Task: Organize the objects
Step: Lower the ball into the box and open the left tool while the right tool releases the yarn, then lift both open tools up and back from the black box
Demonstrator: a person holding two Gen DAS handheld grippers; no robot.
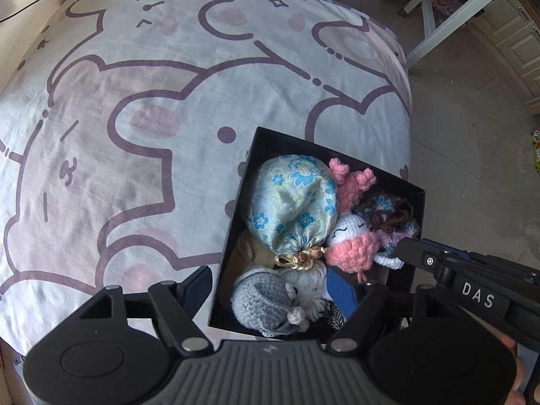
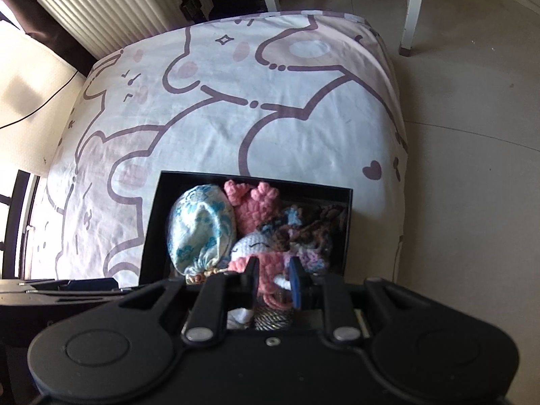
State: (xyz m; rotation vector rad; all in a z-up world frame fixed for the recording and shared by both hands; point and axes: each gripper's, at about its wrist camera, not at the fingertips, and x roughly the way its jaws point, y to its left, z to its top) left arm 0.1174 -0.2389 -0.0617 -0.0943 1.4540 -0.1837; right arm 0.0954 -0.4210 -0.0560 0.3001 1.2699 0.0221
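A black box [image 1: 251,158] sits on the bed near its right edge, full of soft things: a blue floral pouch [image 1: 293,199], a pink crochet toy [image 1: 351,182], a white and pink crochet doll [image 1: 351,239] and a grey crochet toy [image 1: 263,300]. My left gripper [image 1: 280,290] is open, its fingers straddling the box's near left wall. My right gripper [image 2: 274,270] is over the near part of the box [image 2: 153,216]; its jaws stand narrowly apart around the doll's pink part [image 2: 270,266]. The right gripper's tip [image 1: 408,251] also shows in the left wrist view at the box's right side.
The bed [image 1: 135,101] has a white sheet with purple cartoon outlines. Beyond its right edge is bare floor [image 1: 472,155] and white furniture legs [image 1: 435,20]. A radiator [image 2: 101,10] stands at the bed's far end.
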